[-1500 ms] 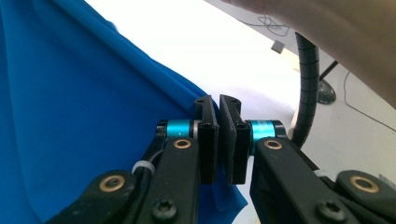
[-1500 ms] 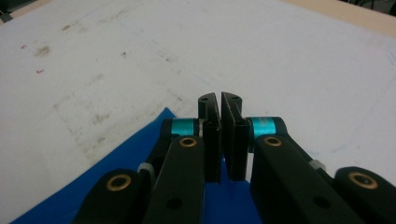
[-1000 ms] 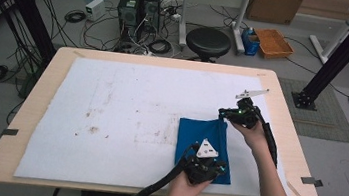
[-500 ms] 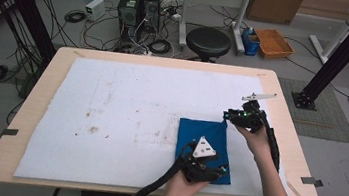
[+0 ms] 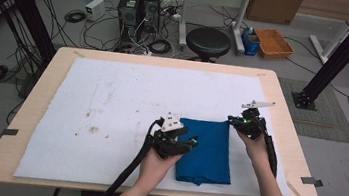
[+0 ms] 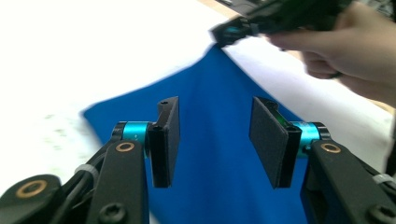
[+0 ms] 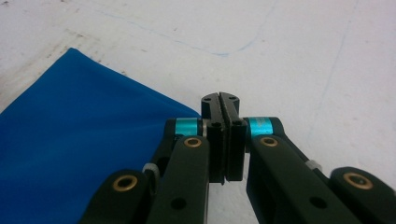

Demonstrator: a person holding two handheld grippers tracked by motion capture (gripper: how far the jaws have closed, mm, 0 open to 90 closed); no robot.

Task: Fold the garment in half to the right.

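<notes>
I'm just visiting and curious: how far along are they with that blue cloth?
Done: the blue cloth already lies folded into a neat rectangle on the white mat. In hand: the right gripper is shut at the cloth's far right corner, while the left gripper hovers open above its middle. Any further fold is not yet started.

L gripper fingers apart; R gripper fingers pressed together; both forearms in from bottom edge.
</notes>
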